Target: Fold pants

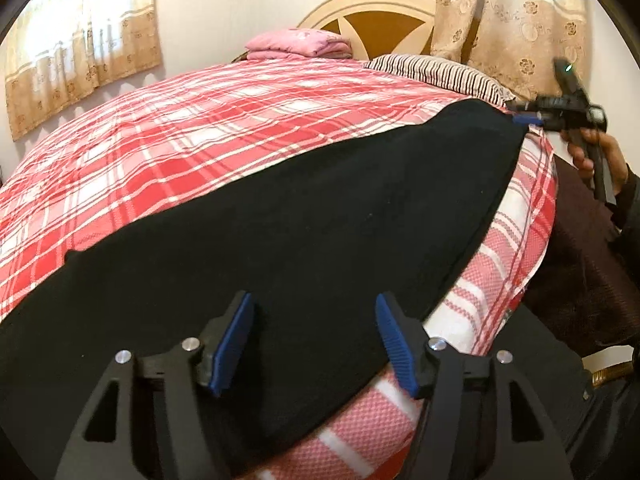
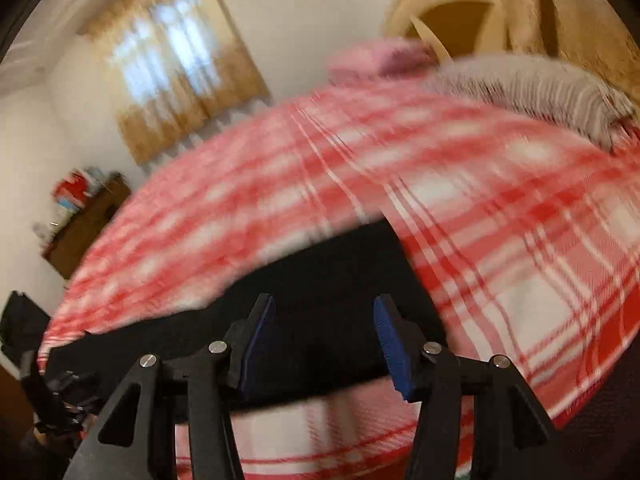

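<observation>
1. Black pants (image 1: 288,216) lie flat along the near edge of the plaid bed (image 1: 192,128).
2. Left gripper (image 1: 316,340): jaws spread over the pants, pinching nothing.
3. Right gripper (image 2: 324,340): jaws spread above the pants' end, holding nothing.

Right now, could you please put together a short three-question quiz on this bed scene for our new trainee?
1. True or false: the black pants lie spread along the near edge of the red plaid bedspread.
2. What lies at the head of the bed next to the striped pillow? A) a folded pink blanket B) a laptop C) a shoe
3. Fill in: the left gripper and the right gripper each hang over the pants with jaws ____.

Key
1. True.
2. A.
3. Open; no cloth is pinched between the pads in either wrist view.
</observation>
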A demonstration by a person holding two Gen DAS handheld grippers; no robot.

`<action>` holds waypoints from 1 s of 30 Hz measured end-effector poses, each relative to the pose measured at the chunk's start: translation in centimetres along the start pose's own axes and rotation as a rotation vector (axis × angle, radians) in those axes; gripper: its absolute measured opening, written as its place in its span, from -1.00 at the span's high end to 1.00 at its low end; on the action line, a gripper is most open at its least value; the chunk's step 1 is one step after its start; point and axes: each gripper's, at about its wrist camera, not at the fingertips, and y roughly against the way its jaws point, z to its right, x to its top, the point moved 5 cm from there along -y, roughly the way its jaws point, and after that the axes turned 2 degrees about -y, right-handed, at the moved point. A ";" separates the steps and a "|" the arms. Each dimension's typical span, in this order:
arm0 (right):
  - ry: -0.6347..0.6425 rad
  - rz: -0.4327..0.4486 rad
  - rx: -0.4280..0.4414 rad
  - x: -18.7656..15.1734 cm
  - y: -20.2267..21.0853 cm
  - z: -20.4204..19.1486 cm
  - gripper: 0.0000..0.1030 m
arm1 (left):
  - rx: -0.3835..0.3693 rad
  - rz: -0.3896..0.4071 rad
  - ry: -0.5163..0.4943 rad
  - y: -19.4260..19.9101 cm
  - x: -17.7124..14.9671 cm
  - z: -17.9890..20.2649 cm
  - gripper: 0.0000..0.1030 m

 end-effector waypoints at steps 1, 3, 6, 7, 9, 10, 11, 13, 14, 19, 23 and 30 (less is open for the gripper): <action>0.004 0.018 0.009 -0.1 0.3 0.0 -0.04 | -0.002 0.002 0.004 0.1 -0.1 -0.1 -0.28; 0.005 0.011 0.006 -0.3 0.5 -0.1 -0.04 | -0.003 0.013 0.012 0.6 -0.1 -0.3 -0.28; -0.007 0.028 -0.001 -0.3 1.0 -0.1 -0.04 | 0.030 0.038 0.029 1.7 -0.2 -1.2 -0.31; -0.006 0.025 -0.003 -0.5 1.0 -0.1 -0.04 | 0.041 0.048 0.036 1.9 -0.3 -1.5 -0.41; 0.028 0.022 -0.024 -1.0 0.9 -0.3 -0.04 | 0.060 0.040 0.060 1.9 -0.9 -2.4 -0.52; 0.043 0.023 -0.043 -1.2 1.2 -0.6 -0.04 | 0.057 0.026 0.072 1.7 -1.2 -2.6 -0.52; 0.053 0.026 -0.071 -1.2 1.4 -0.9 -0.04 | 0.058 0.015 0.079 1.7 -1.6 -2.9 -0.52; 0.068 0.053 -0.107 -1.1 2.2 -2.2 -0.04 | 0.079 0.020 0.080 2.2 -2.3 -3.4 -0.52; 0.081 0.067 -0.101 -1.0 2.5 -3.0 -0.04 | 0.087 0.025 0.082 2.6 -2.4 -3.6 -0.53; 0.241 -0.006 0.114 -2.9 0.5 -11.5 -0.04 | 0.154 0.055 0.151 4.2 -2.7 -6.6 -0.53; 0.307 -0.169 0.236 -6.9 -3.3 -16.3 -0.04 | 0.213 0.069 0.178 5.0 -3.3 -8.8 -0.53; 0.351 -0.225 0.211 -8.9 -4.3 -18.2 -0.04 | 0.250 0.047 0.189 5.5 -5.2 -11.2 -0.53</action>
